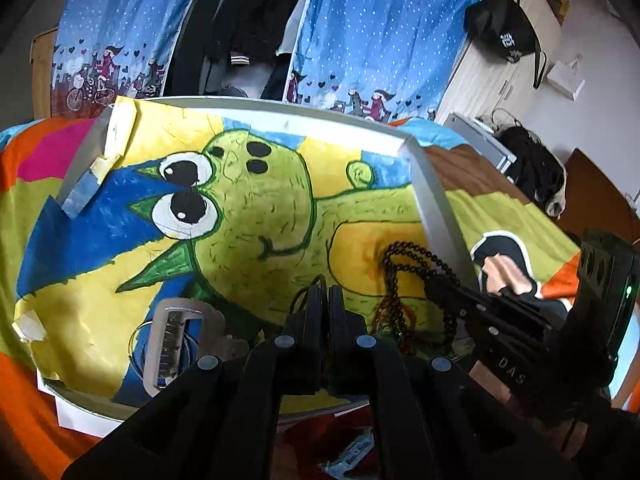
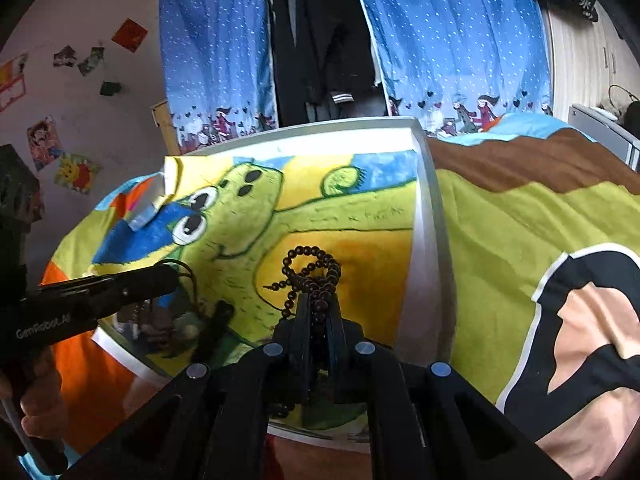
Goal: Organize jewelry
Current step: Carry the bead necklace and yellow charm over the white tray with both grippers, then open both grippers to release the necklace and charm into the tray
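A white-rimmed tray (image 1: pixel 430 200) lined with a painted green cartoon picture lies on a colourful bedspread; it also shows in the right wrist view (image 2: pixel 428 240). My right gripper (image 2: pixel 319 300) is shut on a dark bead bracelet (image 2: pixel 312 268), whose loops stand above the tray's orange patch. The same beads (image 1: pixel 416 256) and the right gripper (image 1: pixel 436 286) show in the left wrist view. My left gripper (image 1: pixel 325 292) is shut, with a thin dark cord (image 1: pixel 306 290) looping at its tips; it shows from the side in the right wrist view (image 2: pixel 172 276).
A metal buckle with a key ring (image 1: pixel 176 336) lies in the tray's near left corner. Reddish-brown beads (image 1: pixel 390 312) lie near the left gripper. Blue dotted curtains (image 2: pixel 452 40) and hanging dark clothes (image 2: pixel 320 40) stand behind the bed.
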The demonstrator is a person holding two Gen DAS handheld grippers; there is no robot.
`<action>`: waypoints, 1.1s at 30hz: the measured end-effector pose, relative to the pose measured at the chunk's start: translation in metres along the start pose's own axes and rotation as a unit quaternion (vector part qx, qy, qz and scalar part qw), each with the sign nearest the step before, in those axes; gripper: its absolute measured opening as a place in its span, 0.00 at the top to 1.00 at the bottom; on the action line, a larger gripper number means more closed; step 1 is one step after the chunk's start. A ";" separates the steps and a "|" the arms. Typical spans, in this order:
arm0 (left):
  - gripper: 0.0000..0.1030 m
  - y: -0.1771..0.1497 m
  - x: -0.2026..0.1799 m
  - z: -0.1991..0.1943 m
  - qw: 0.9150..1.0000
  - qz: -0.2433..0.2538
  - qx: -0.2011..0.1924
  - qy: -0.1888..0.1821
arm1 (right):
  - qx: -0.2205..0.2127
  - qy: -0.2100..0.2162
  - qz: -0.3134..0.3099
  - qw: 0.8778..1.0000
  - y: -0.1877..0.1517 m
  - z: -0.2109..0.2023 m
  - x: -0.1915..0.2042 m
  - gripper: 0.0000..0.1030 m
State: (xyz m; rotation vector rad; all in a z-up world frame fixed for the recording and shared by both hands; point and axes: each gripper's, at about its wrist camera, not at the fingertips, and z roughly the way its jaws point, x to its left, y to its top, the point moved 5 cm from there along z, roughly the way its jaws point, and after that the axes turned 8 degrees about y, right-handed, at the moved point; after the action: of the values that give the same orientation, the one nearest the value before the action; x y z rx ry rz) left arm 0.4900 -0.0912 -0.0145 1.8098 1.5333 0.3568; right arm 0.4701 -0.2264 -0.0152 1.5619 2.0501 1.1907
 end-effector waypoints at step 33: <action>0.06 0.002 -0.017 -0.120 0.990 -0.009 -0.135 0.045 | -0.140 -0.006 -0.026 0.990 0.030 -0.122 0.017 0.00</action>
State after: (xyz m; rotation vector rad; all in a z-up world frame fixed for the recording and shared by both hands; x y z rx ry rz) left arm 0.4115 -0.0661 0.0747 1.5858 1.4824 0.6130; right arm 0.4018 -0.2616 0.0859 1.3724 1.8114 1.3771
